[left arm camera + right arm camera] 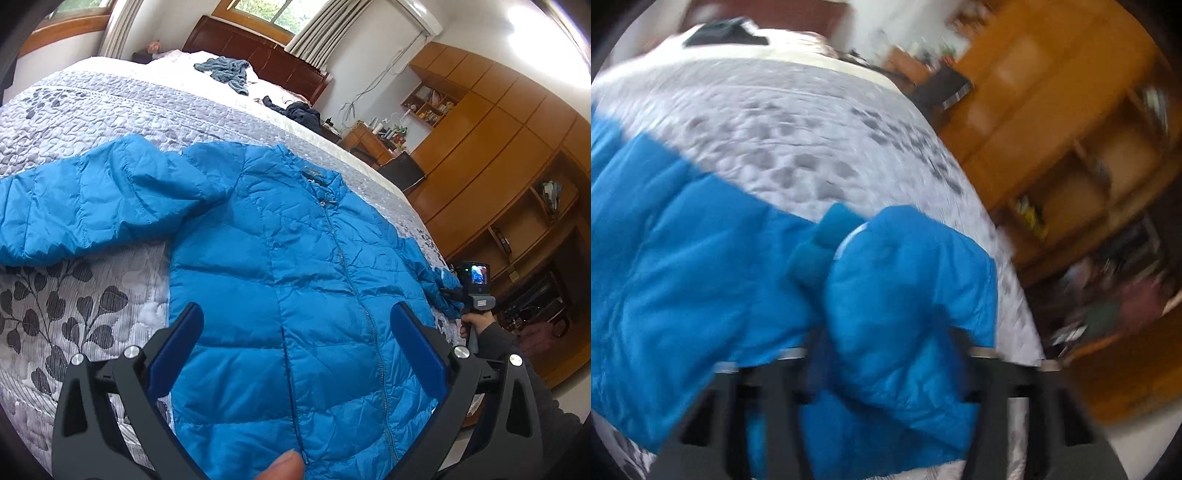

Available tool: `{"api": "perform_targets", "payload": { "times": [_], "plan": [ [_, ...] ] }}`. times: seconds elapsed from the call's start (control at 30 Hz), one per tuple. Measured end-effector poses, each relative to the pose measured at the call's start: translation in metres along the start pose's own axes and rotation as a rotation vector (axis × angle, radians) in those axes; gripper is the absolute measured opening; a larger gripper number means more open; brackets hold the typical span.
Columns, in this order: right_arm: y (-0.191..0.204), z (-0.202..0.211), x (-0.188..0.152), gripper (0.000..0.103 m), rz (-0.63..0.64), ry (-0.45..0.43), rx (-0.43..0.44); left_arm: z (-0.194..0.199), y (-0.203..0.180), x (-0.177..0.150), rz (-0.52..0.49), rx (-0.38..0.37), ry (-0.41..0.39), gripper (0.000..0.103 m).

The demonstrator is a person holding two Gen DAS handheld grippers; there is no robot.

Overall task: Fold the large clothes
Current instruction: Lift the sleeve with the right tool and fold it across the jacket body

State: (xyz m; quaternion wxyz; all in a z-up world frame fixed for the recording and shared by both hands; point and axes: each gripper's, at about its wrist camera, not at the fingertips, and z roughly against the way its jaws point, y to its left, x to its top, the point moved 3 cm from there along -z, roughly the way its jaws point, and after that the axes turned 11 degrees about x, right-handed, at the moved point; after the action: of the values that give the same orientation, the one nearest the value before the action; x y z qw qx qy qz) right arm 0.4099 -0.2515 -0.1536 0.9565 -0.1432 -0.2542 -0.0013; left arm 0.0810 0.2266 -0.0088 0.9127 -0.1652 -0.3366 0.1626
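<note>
The blue jacket [295, 266] lies flat on the bed [110, 122], not folded yet. The left claw [295, 354] hangs open above it. The right claw [882, 332] pinches the right sleeve [905, 295].

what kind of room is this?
Most likely a home bedroom: a bed with a quilted leaf-print bedspread and dark wooden headboard, curtained windows, and wooden wardrobe cabinets along the wall. A blue puffer jacket lies spread on the bed.

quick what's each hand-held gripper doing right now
Left hand-held gripper: open, empty, over the jacket.
Right hand-held gripper: shut on the jacket's sleeve.
</note>
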Motion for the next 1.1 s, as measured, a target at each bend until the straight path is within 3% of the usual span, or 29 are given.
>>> {"api": "perform_targets", "payload": {
  "times": [0.1, 0.23, 0.47, 0.67, 0.83, 1.1],
  "plan": [
    [-0.021, 0.008, 0.000, 0.017, -0.106, -0.020, 0.099, 0.000, 0.002, -0.001, 0.002, -0.005, 0.002, 0.100],
    [-0.041, 0.052, 0.002, 0.014, -0.244, -0.089, 0.254, 0.001, 0.003, -0.001, 0.002, -0.011, 0.000, 0.100],
    [-0.012, 0.156, 0.042, 0.014, -0.230, -0.270, 0.451, 0.018, 0.005, -0.001, 0.017, -0.033, -0.020, 0.100],
    [0.068, 0.239, 0.077, 0.014, -0.108, -0.391, 0.609, 0.033, 0.011, -0.004, 0.044, -0.037, -0.031, 0.100],
    [0.137, 0.284, 0.093, 0.014, -0.016, -0.447, 0.719, 0.043, 0.024, -0.005, 0.079, -0.032, -0.044, 0.100],
    [0.285, 0.299, 0.079, 0.014, 0.169, -0.415, 0.834, 0.045, 0.034, -0.005, 0.092, -0.034, -0.045, 0.100]
  ]
}}
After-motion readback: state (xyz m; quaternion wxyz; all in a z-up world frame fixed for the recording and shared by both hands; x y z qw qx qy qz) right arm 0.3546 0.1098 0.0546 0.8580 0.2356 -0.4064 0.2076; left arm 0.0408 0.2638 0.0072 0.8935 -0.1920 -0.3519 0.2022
